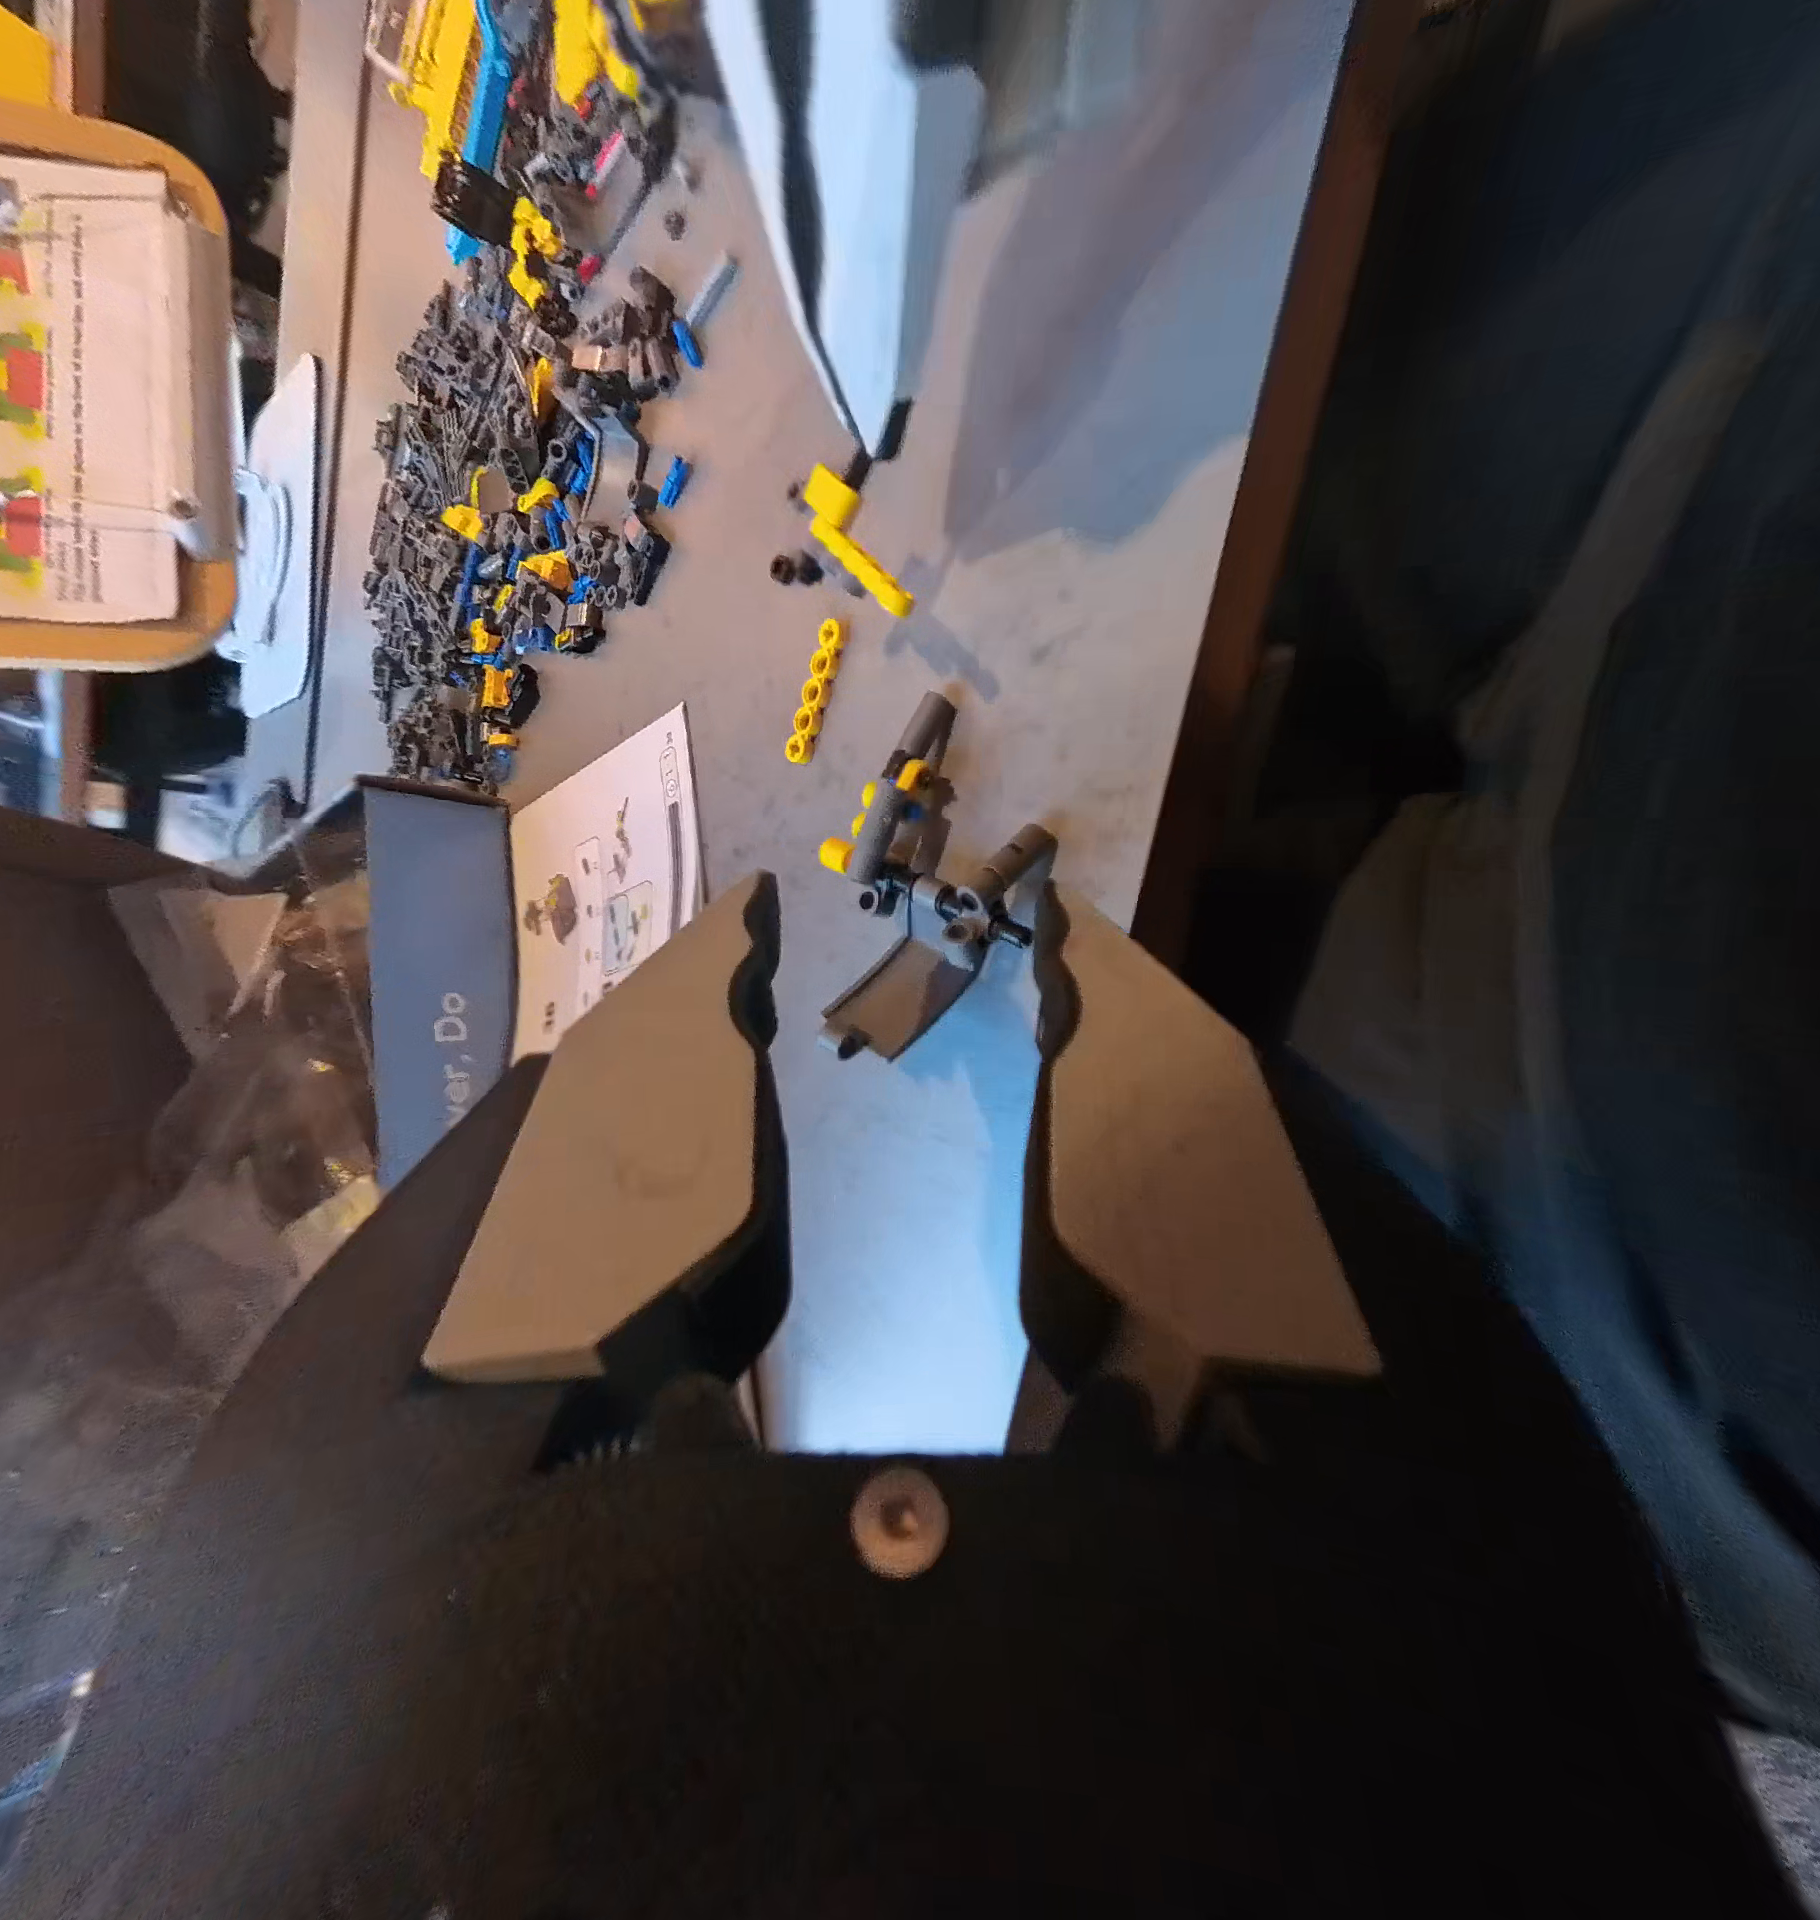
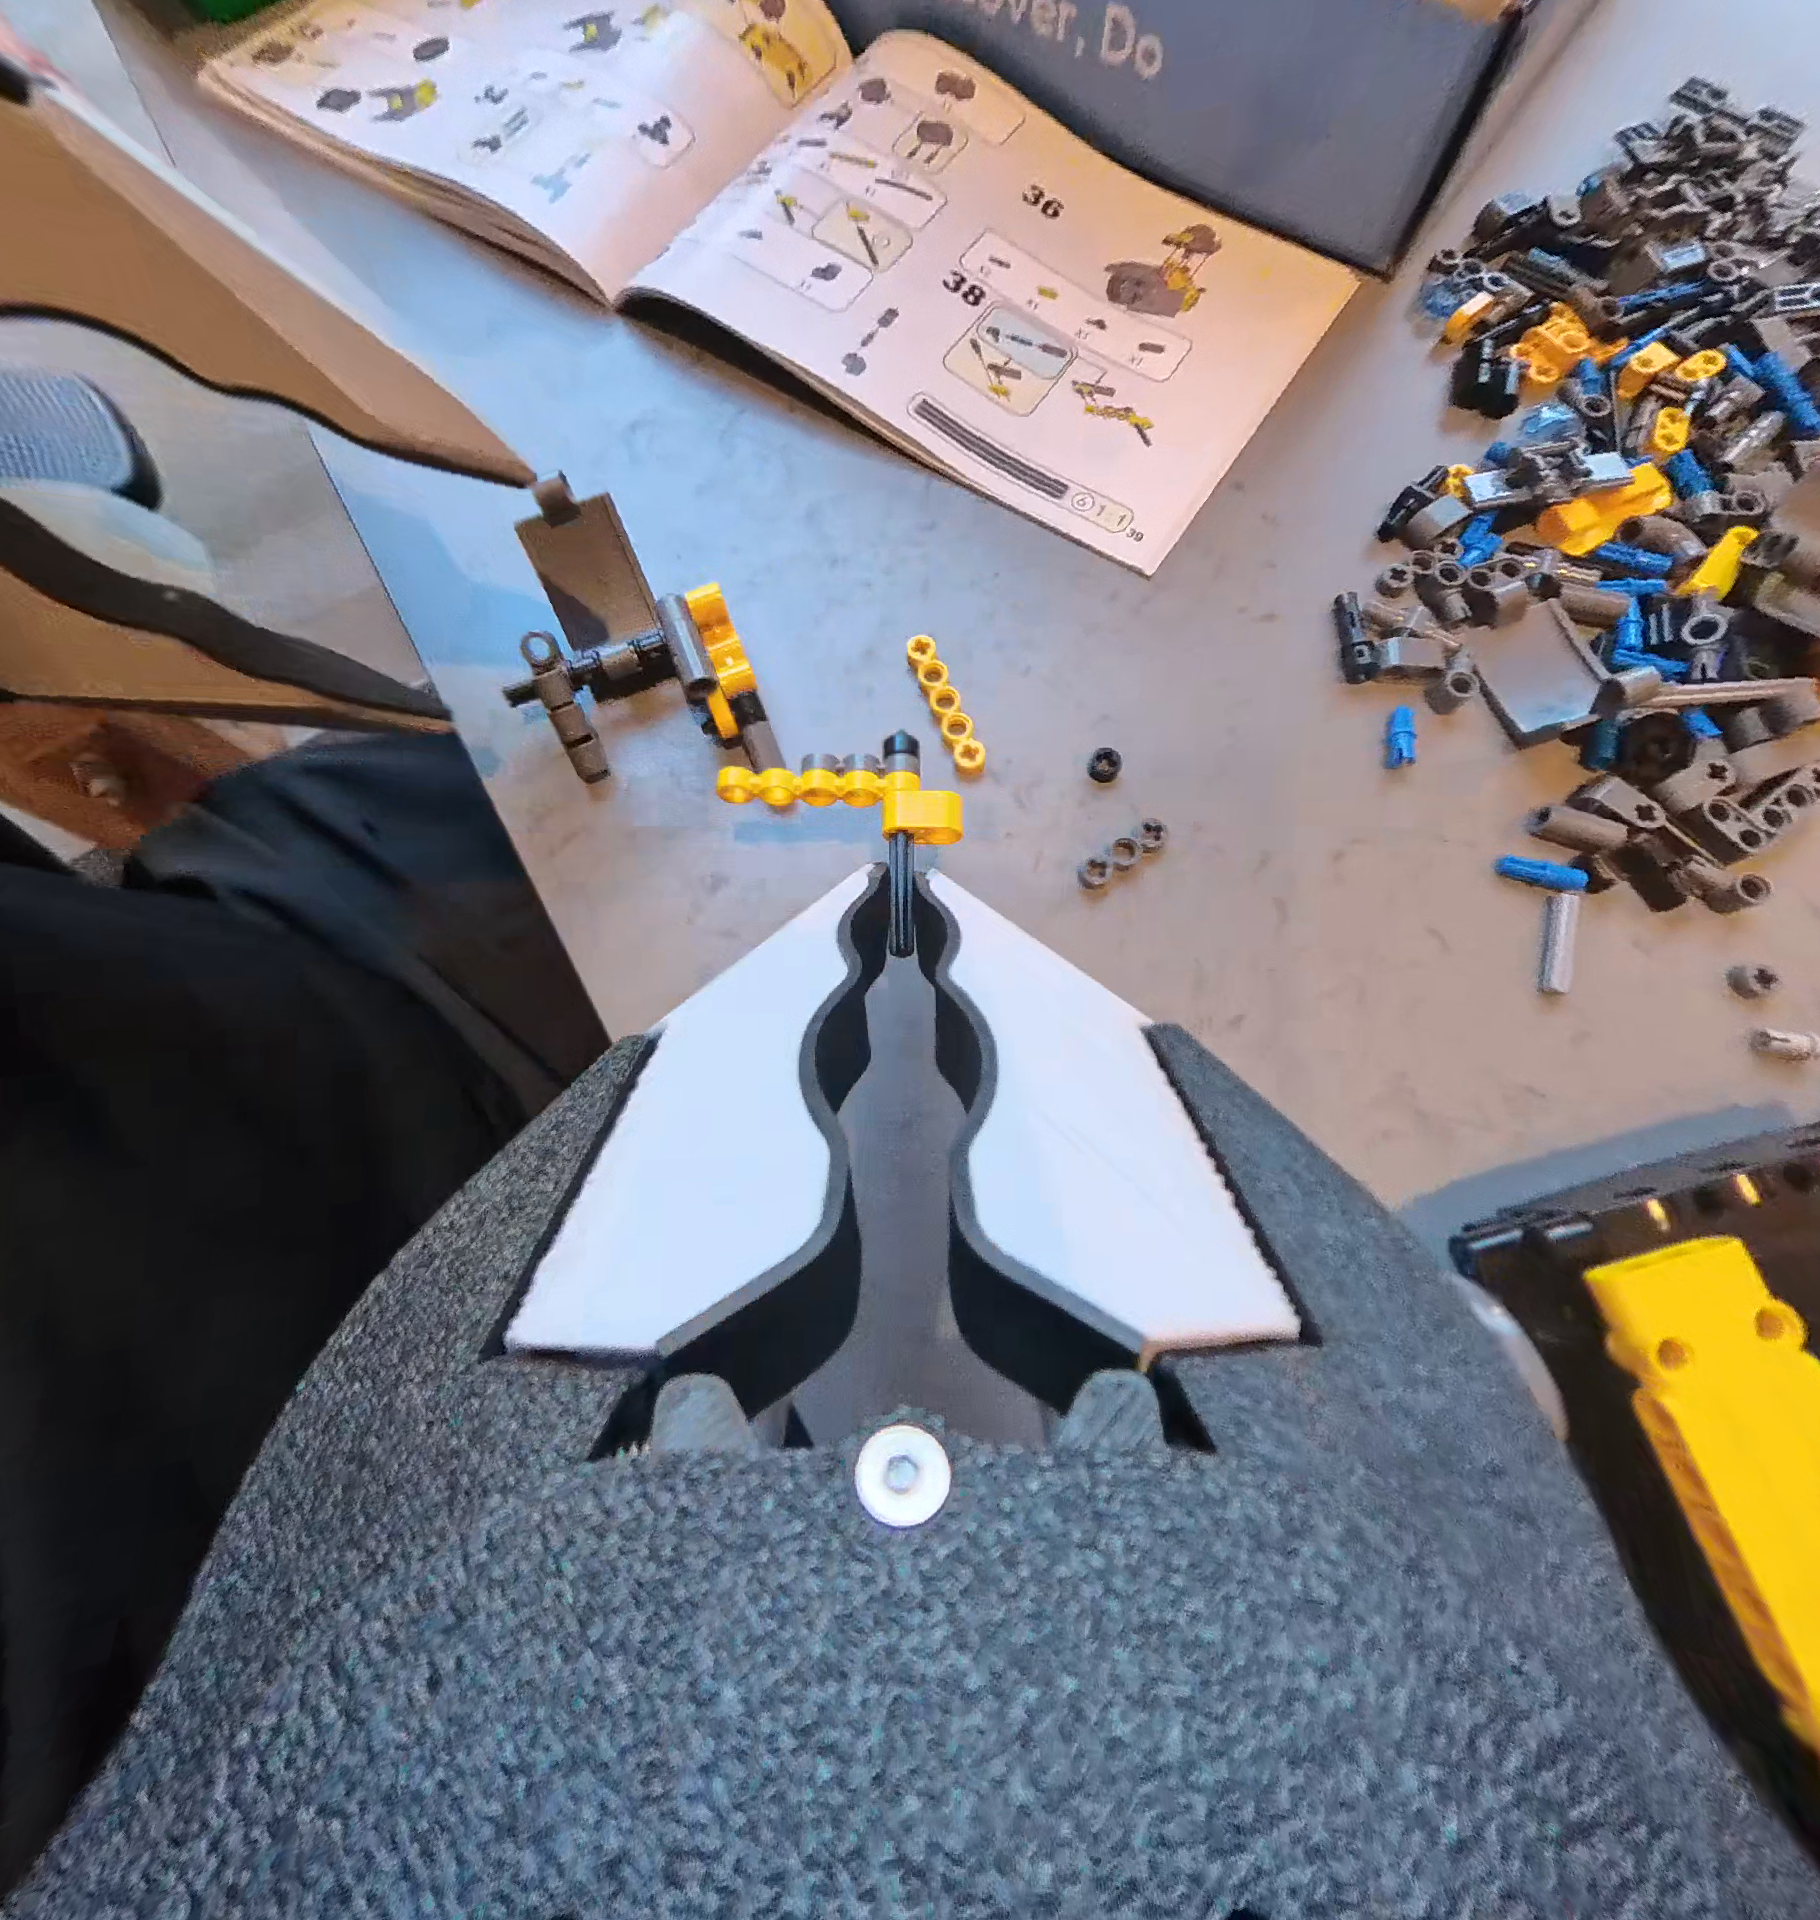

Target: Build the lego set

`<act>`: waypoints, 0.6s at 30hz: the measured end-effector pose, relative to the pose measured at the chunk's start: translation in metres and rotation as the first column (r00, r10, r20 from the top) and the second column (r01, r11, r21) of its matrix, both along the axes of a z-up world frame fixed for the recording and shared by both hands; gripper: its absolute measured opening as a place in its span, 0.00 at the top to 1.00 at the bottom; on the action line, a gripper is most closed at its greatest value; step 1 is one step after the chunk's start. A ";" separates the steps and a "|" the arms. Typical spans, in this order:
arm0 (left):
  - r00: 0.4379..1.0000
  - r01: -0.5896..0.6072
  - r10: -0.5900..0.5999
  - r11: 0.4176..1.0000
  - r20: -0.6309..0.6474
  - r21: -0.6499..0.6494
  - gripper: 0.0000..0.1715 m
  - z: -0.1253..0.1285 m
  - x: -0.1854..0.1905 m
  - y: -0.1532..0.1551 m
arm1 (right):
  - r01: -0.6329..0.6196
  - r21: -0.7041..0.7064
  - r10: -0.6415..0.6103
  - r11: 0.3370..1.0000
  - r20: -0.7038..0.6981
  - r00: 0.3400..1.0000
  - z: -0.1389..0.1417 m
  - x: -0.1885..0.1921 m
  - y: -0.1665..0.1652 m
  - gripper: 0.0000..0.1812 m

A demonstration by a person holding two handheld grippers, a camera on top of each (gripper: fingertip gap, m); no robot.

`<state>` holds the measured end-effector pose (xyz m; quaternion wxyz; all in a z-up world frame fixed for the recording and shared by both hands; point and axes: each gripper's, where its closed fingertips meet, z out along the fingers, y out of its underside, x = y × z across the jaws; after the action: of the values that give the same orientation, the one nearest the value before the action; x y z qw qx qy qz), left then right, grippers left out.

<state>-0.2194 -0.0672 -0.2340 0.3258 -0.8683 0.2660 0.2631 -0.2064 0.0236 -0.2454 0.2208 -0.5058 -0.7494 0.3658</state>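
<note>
Left wrist view: left hand-held gripper (image 1: 906, 914) jaws apart, empty, over the grey table (image 1: 740, 665); grey-and-yellow brick assembly (image 1: 911, 894) lies just beyond the tips, frame centre.
Right wrist view: right hand-held gripper (image 2: 898, 883) clamped on black axle (image 2: 900, 894) carrying yellow beam (image 2: 833, 792), frame centre; loose brick pile (image 2: 1664, 499) upper right

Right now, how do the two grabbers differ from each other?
The left gripper is open, with a wide gap between its fingers and nothing in it; the right gripper is shut on a black axle carrying yellow beams.

The left one hovers just short of a grey and yellow assembly on the table; the right one holds its piece above the table.

Both have the same wavy-edged two-finger shape.
</note>
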 end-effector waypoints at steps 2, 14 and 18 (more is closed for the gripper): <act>0.998 -0.029 0.027 0.999 0.060 0.033 0.75 0.012 0.000 0.002 | 0.021 -0.036 -0.021 0.999 -0.016 1.000 -0.001 0.002 -0.004 0.98; 0.930 -0.119 0.116 0.993 0.348 -0.012 0.84 -0.011 0.020 0.026 | -0.007 -0.136 -0.004 0.991 -0.075 0.997 -0.001 0.011 -0.038 0.98; 0.938 -0.135 0.123 0.991 0.324 0.014 0.91 -0.013 0.022 0.022 | -0.035 -0.093 0.028 0.995 -0.077 0.997 -0.005 0.012 -0.039 0.98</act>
<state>-0.1973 -0.0452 -0.2470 0.3625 -0.9091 0.1470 0.1431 -0.1945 -0.0153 -0.2499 0.2192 -0.4895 -0.7302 0.4233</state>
